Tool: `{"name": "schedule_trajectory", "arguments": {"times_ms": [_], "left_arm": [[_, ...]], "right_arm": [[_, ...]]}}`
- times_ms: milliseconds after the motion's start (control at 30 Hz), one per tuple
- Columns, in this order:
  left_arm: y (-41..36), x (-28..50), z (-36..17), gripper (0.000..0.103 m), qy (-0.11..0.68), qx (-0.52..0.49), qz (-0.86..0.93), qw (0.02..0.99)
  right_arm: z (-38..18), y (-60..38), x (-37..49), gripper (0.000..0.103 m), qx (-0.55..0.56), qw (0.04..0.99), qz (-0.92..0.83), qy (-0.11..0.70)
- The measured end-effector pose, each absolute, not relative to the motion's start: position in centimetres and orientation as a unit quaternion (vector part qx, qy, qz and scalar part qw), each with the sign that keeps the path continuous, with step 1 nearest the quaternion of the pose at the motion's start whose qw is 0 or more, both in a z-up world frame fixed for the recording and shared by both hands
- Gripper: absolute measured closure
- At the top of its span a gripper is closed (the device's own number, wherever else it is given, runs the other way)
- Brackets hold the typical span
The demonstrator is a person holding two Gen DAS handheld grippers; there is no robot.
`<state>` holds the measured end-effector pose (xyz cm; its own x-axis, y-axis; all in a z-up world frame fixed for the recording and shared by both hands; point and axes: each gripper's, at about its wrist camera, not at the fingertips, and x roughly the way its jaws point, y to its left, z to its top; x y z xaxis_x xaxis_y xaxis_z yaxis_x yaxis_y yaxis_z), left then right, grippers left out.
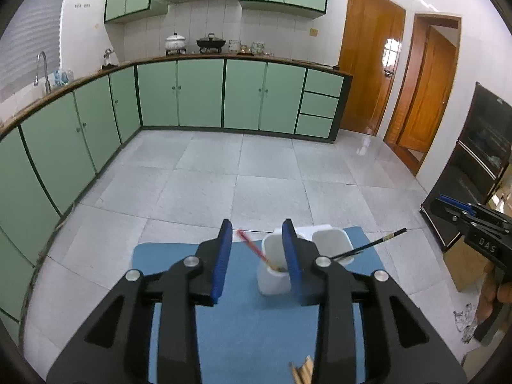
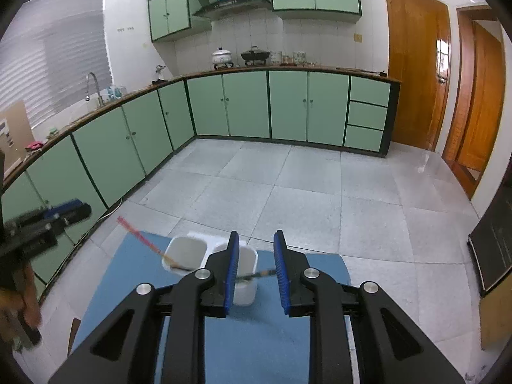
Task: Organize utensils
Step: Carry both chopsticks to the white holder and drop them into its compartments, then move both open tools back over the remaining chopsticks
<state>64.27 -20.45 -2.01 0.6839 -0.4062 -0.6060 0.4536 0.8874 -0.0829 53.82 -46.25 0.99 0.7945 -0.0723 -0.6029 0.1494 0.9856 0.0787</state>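
A white two-cup utensil holder [image 1: 275, 275] stands on a blue mat [image 1: 249, 326]. A red chopstick [image 1: 254, 249] leans in its left cup and a black chopstick [image 1: 371, 244] leans in its right cup. My left gripper [image 1: 257, 233] is open and empty, just above and before the left cup. In the right wrist view the holder [image 2: 188, 252] holds the red chopstick [image 2: 144, 240] and the black chopstick [image 2: 259, 274]. My right gripper [image 2: 256, 243] is open and empty above the right cup. Wooden sticks [image 1: 302, 371] lie on the mat's near edge.
The mat lies on a grey tiled floor [image 1: 224, 172]. Green kitchen cabinets [image 1: 198, 92] line the left and back. Wooden doors [image 1: 368, 64] are at the right, and a dark cabinet [image 1: 473, 160] and a cardboard box [image 1: 467, 265] stand at the far right.
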Motion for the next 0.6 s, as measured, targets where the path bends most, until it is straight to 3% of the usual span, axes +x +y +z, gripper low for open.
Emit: {"name": "schedule_trajectory", "arguments": {"times_ms": [100, 233, 600], "left_arm": [[-18.2, 61.1, -1.7, 0.058, 0.311, 0.030, -0.240, 0.919], [-15.8, 56.0, -3.1, 0.052, 0.300, 0.037, -0.247, 0.921], [-10.4, 41.4, -16.3, 0.026, 0.326, 0.056, -0.245, 0.911]], "right_arm": [[0.5, -45.7, 50.1, 0.078, 0.051, 0.949, -0.050, 0.308], [-2.2, -43.9, 43.9, 0.075, 0.029, 0.952, -0.036, 0.302], [-18.5, -35.8, 29.5, 0.075, 0.000, 0.932, 0.016, 0.362]]}}
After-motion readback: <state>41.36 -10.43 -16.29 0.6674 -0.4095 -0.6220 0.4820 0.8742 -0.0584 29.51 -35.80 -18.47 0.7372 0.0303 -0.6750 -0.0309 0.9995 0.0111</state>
